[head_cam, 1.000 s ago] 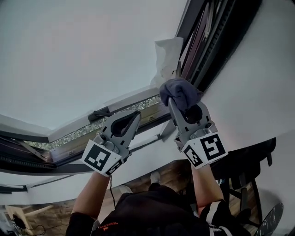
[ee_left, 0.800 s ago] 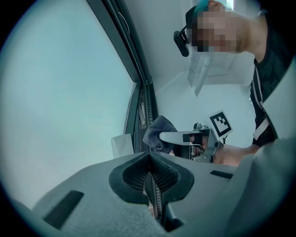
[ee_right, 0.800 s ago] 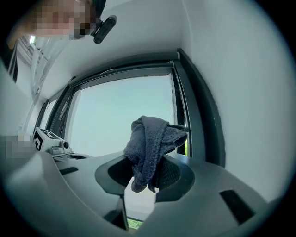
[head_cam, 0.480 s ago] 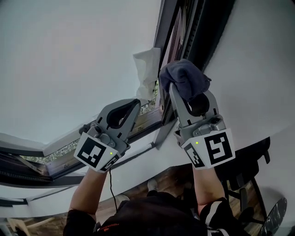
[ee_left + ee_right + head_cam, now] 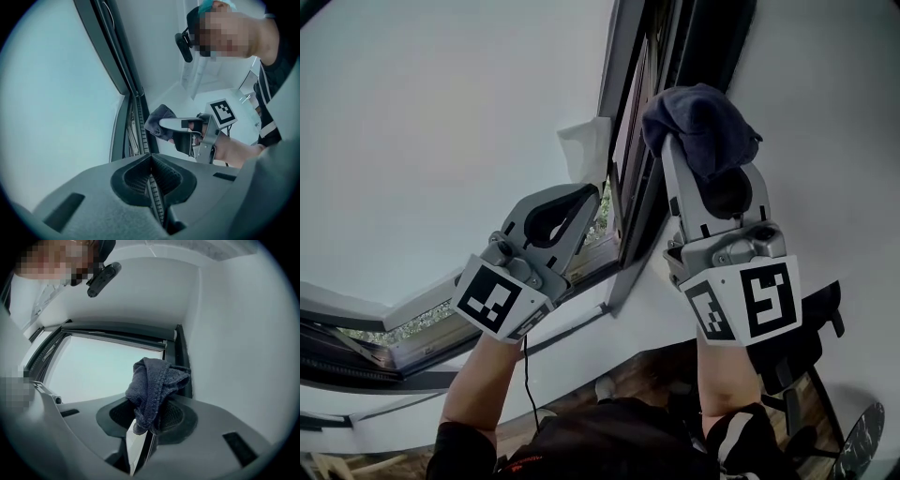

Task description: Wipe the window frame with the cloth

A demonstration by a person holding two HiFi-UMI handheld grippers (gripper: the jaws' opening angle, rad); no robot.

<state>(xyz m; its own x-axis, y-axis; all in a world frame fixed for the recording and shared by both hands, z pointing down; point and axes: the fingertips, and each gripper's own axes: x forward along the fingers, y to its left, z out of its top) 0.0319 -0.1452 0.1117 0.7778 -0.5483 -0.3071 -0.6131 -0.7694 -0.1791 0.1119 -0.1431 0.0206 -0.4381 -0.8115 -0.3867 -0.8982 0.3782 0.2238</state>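
Right tool (image 5: 712, 164) pinching dark cloth (image 5: 698, 122), bunched up against upright frame (image 5: 628, 159), touching or not, can't tell. Left tool (image 5: 584, 199) jaws pressed together, nothing in them, lower down beside frame.

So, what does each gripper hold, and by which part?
The right gripper clamps the dark knitted cloth by its lower folds; the left gripper is shut, empty.

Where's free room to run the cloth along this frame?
Bare wall right of the window frame, bare pane left of it, and the frame above the cloth is unobstructed. Crowded lower down: left gripper and white scrap.
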